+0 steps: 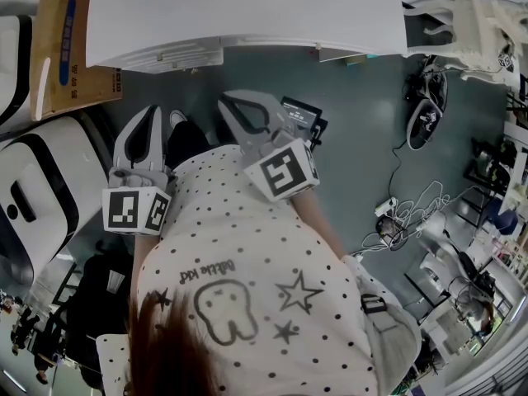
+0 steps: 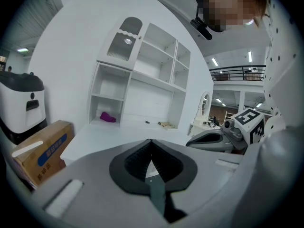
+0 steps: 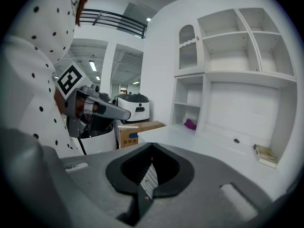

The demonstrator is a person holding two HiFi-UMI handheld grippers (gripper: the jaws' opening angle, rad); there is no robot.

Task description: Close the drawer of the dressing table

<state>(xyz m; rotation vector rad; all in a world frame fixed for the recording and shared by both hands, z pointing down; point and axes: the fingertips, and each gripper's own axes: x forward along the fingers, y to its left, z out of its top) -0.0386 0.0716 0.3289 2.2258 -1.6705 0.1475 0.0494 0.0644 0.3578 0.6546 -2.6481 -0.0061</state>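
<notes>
The white dressing table [image 1: 247, 11] fills the top of the head view. A drawer front [image 1: 177, 56] seems to stick out a little under its front edge. Both grippers hang close to my dotted shirt, short of the table and touching nothing. My left gripper [image 1: 154, 110] [image 2: 151, 140] is shut and empty. To its right my right gripper [image 1: 224, 100] [image 3: 152, 145] is also shut, with nothing between its jaws. The gripper views show the tabletop [image 2: 118, 137] [image 3: 190, 137], its open shelves [image 2: 152, 70] and a small dark knob [image 3: 236, 140] on the back panel.
A cardboard box [image 1: 70, 48] [image 2: 42, 151] and a white-and-black machine [image 1: 33, 196] [image 2: 21, 103] stand left of the table. A purple thing [image 2: 108, 117] and a small flat box [image 3: 265, 155] lie on the table. Shoes [image 1: 425, 114] and cables [image 1: 404, 221] lie on the floor at right.
</notes>
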